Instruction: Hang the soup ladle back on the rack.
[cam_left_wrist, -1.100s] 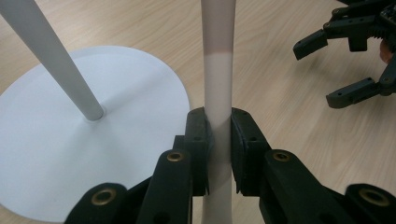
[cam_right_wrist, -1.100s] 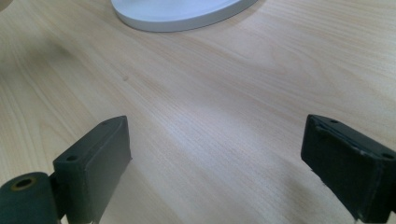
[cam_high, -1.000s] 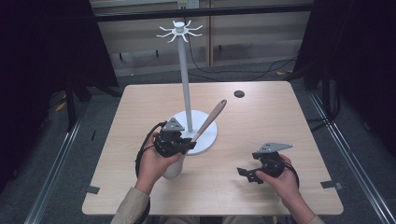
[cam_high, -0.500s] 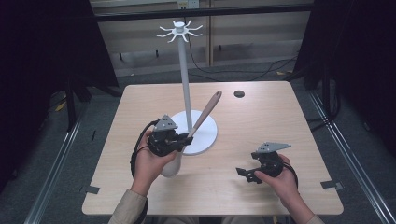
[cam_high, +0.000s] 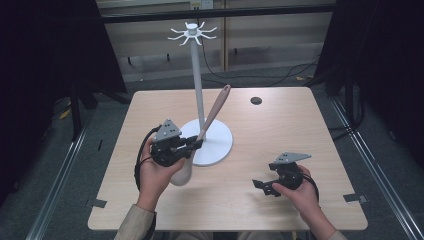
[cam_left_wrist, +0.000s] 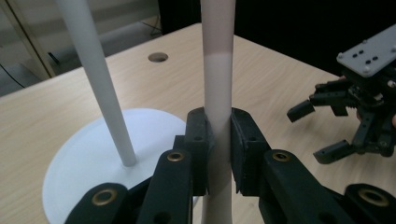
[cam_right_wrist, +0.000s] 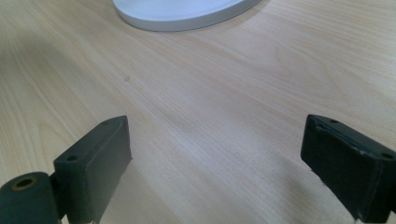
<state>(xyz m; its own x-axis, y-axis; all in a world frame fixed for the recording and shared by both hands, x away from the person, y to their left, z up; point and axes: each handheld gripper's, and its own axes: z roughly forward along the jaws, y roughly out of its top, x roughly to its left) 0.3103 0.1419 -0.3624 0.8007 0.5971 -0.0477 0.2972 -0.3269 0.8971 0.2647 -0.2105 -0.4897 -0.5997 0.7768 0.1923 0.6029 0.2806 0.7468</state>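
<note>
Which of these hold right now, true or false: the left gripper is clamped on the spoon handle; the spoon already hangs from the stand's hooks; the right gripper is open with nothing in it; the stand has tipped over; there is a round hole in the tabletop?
1. The left gripper is clamped on the spoon handle: true.
2. The spoon hangs from the hooks: false; it is held low, leaning beside the pole, its bowl near the table.
3. The right gripper is open and holds nothing: true.
4. The stand has tipped over: false; it stands upright on its round white base.
5. A round hole is in the tabletop: true.
</note>
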